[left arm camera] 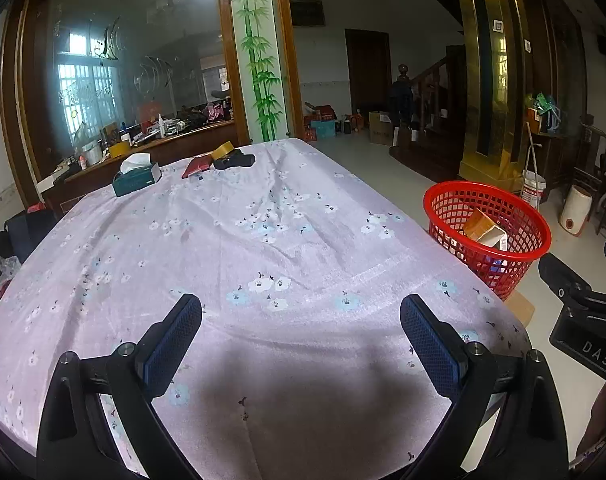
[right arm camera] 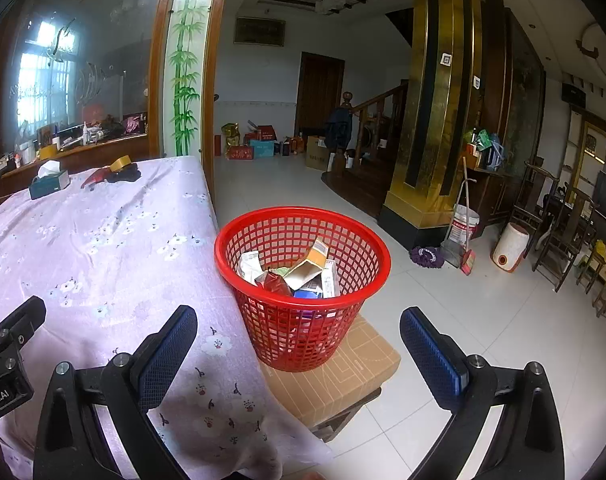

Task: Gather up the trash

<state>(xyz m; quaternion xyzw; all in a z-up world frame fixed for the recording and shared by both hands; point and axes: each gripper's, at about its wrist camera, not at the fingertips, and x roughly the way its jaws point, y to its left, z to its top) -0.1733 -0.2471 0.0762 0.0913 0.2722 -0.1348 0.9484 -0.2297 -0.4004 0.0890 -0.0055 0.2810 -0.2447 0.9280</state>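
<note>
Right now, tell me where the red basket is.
The red basket stands on a cardboard box just off the table's right edge, ahead of the open right gripper.

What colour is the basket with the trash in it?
Red. The basket is a red plastic mesh, clearest in the right wrist view.

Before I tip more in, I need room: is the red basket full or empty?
Partly full. The red basket holds crumpled wrappers and cartons well below its rim, with open mesh showing above them.
</note>
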